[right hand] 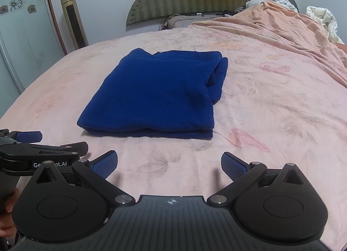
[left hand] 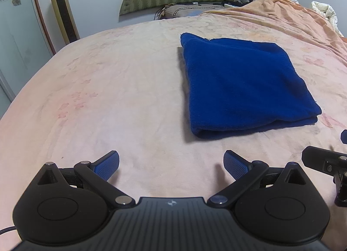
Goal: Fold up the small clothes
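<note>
The blue garment (right hand: 151, 94) lay on the bed (right hand: 271, 103) as a squarish folded stack, its layered edges facing both cameras. The left hand-held gripper (left hand: 171, 165) and the right hand-held gripper (right hand: 169, 165) hovered just short of it, each spread wide and holding nothing. The folding looked nearly finished. Any further fold would call for both to pinch the near edge and carry it over.

My left gripper (left hand: 171, 165) and right gripper (right hand: 169, 164) are matte black, with ribbed housings, round side discs, silver pivot screws and blue textured finger pads (right hand: 104, 164). White lettering marks the left one; bare skin (right hand: 8, 207) shows beside it.
</note>
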